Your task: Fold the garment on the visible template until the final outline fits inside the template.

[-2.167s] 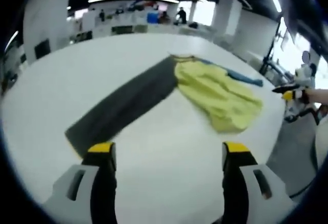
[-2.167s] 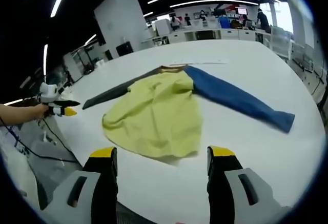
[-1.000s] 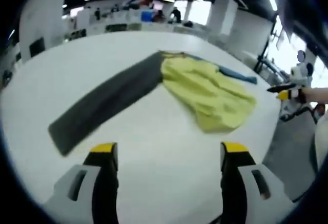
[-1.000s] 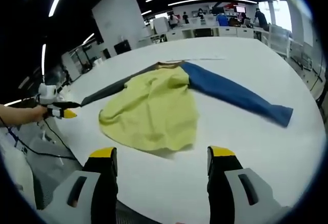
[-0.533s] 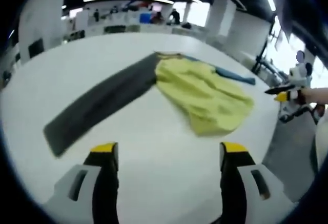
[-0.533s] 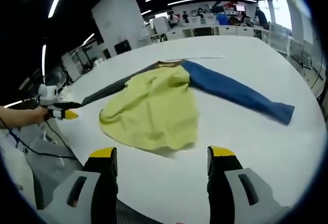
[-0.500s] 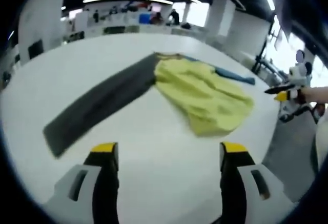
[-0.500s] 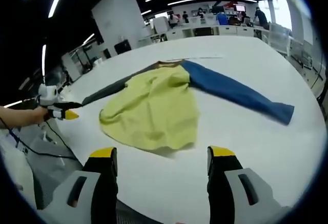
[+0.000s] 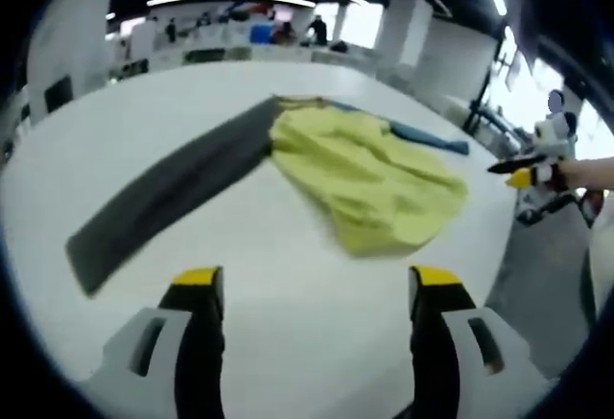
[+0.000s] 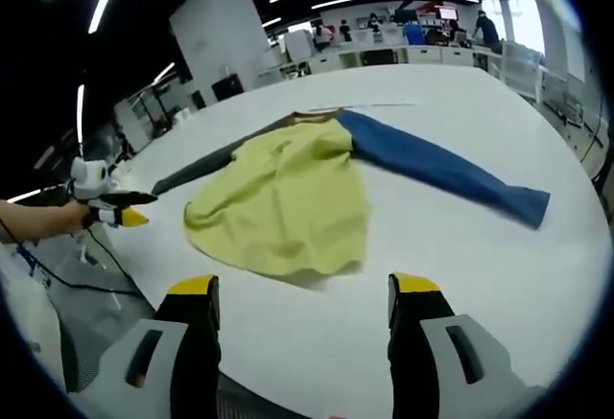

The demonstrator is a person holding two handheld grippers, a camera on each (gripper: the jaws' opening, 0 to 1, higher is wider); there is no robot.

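The left gripper (image 9: 315, 290) hovers above the white table (image 9: 288, 275), jaws apart and holding nothing; the right gripper (image 10: 303, 294) does likewise. Beyond them a shirt (image 10: 288, 203) lies spread flat on the table, with a yellow body, a dark grey sleeve (image 9: 158, 194) stretched one way and a blue sleeve (image 10: 441, 174) the other.
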